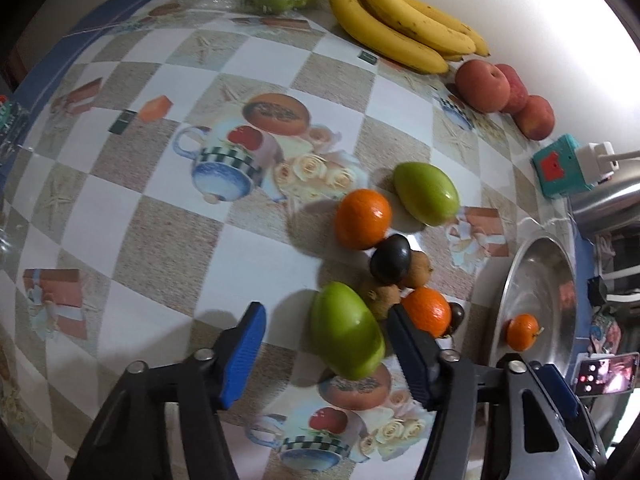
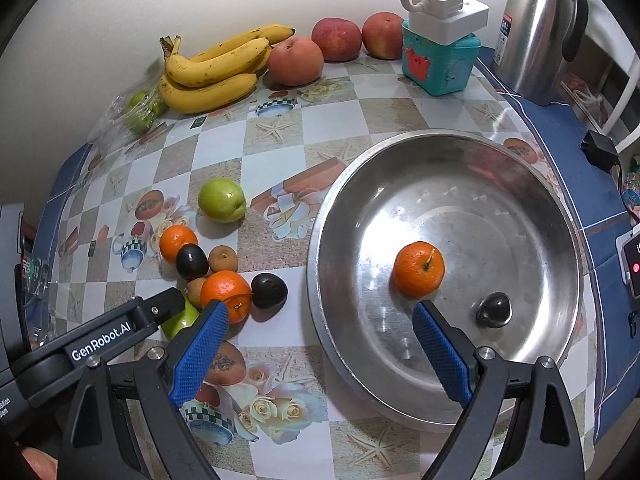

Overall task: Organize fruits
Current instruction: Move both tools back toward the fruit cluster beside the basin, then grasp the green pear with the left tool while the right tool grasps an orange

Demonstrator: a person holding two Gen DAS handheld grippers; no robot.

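Observation:
My left gripper (image 1: 326, 336) is open around a green fruit (image 1: 346, 330) on the table; its right finger (image 1: 410, 354) is close beside the fruit. Behind it lie an orange (image 1: 426, 312), brown fruits (image 1: 416, 270), a dark plum (image 1: 390, 260), another orange (image 1: 362, 219) and a second green fruit (image 1: 426, 193). My right gripper (image 2: 320, 320) is open and empty over the near rim of the steel bowl (image 2: 532, 184), which holds an orange (image 2: 419, 268) and a dark plum (image 2: 495, 310). The left gripper also shows in the right wrist view (image 2: 160, 310).
Bananas (image 2: 216, 68) and red apples (image 2: 336, 38) lie along the back wall, with a bag of green fruit (image 2: 138, 110) at the left. A teal box (image 2: 440, 60) with a white power adapter and a steel thermos (image 2: 536, 28) stand at the back right.

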